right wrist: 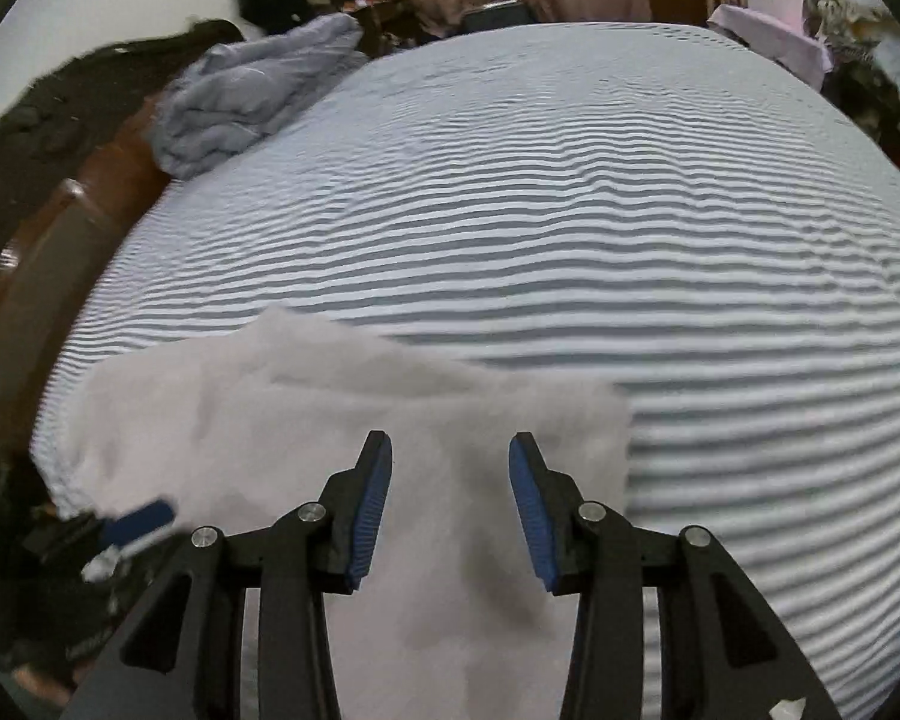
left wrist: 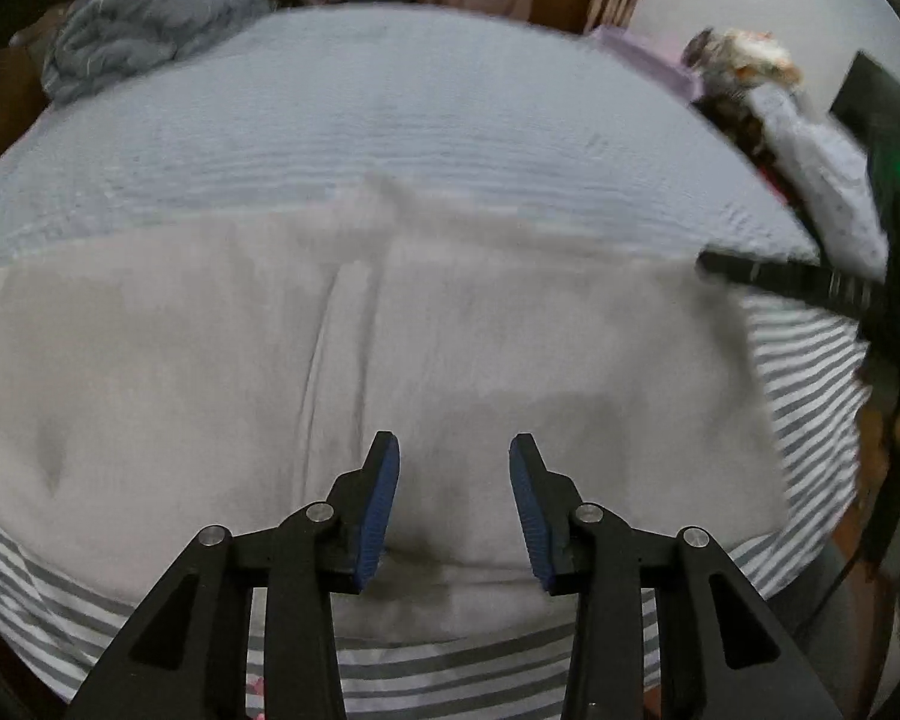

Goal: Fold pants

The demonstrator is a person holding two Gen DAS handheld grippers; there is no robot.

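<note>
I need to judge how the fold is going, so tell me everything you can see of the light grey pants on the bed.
The pants are pale grey, soft, matte cloth, lying flat on the striped bedsheet near its front edge. They look folded into a broad block, with a lengthwise crease near the middle and an uneven, slightly raised far edge. The left claw and right claw hang open above them, with no cloth between the pads; motion blur hides finer detail.
</note>
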